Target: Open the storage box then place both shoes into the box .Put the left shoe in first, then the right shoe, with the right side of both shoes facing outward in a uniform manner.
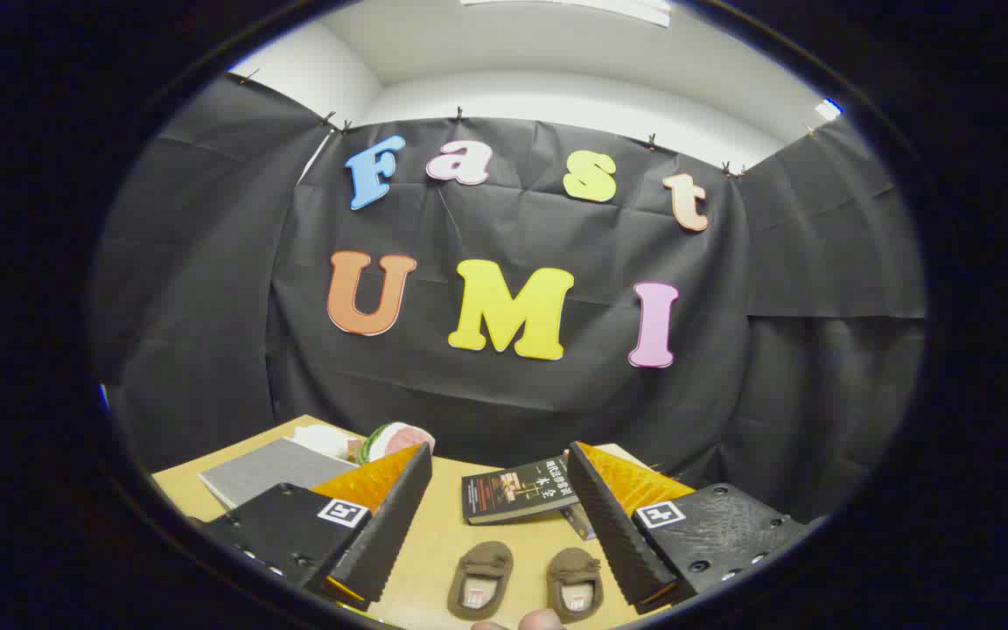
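We see 2 brown shoes (526, 582) lying between our gripper's (500, 464) widely spread, empty fingers; a dark book (517, 492) lies beyond, grey book (263, 472) off left.

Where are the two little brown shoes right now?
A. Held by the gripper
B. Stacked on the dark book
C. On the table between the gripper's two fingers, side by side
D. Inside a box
C: the two brown shoes lie side by side on the wooden table, in the gap between the fingers of the open gripper, nearer than the dark book.
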Demonstrator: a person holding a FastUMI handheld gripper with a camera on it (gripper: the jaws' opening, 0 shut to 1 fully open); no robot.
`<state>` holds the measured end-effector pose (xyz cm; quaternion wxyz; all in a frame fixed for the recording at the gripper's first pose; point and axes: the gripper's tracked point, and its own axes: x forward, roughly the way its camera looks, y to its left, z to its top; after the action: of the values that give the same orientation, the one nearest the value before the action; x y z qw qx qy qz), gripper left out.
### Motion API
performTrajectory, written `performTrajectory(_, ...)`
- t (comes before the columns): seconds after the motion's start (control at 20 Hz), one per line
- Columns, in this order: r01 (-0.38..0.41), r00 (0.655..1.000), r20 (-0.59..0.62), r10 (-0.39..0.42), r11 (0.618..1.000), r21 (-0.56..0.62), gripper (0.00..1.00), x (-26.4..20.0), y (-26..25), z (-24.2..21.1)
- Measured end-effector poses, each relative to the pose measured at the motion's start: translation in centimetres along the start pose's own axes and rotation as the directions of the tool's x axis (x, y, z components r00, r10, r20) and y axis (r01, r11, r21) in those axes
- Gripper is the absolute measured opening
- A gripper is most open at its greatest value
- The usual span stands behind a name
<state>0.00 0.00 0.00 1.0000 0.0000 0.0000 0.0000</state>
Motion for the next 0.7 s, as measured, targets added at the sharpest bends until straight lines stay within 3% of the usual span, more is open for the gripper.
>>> performTrajectory(0.7,-0.022,1.000,0.006,0.021,0.999,0.042,0.95,0.0,0.0,0.9)
